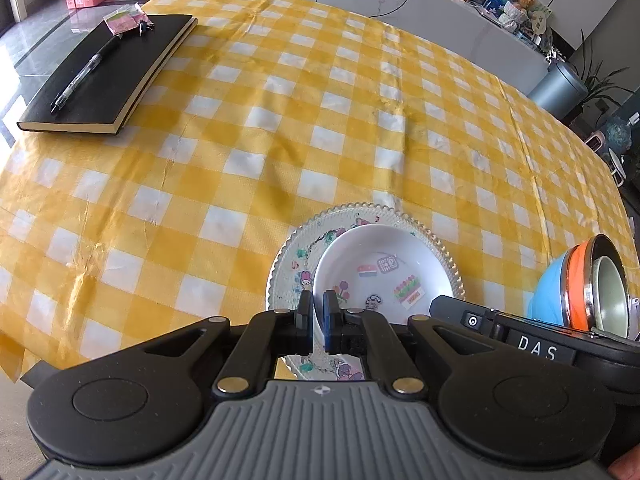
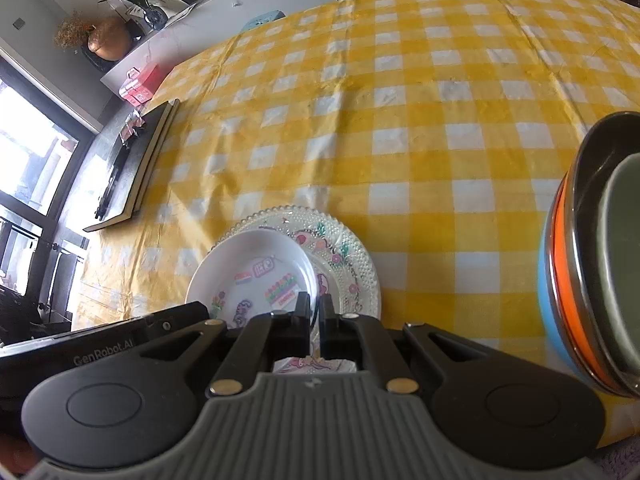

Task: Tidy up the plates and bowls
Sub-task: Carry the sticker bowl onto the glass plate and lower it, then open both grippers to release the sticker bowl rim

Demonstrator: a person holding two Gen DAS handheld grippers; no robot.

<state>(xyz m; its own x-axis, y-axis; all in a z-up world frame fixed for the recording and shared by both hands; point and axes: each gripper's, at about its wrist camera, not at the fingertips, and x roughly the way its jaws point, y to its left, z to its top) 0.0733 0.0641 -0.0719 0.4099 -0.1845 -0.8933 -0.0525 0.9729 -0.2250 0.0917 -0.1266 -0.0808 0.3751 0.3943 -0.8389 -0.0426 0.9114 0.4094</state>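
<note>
Left gripper and right gripper: jaws nearly closed, apparently pinching something thin.

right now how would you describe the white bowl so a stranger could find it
On the yellow checked tablecloth, near the front edge, lies a beaded plate. The white bowl sits on it, shallow, with cartoon stickers inside, unlike the blue and orange metal bowls stacked to the right.
</note>
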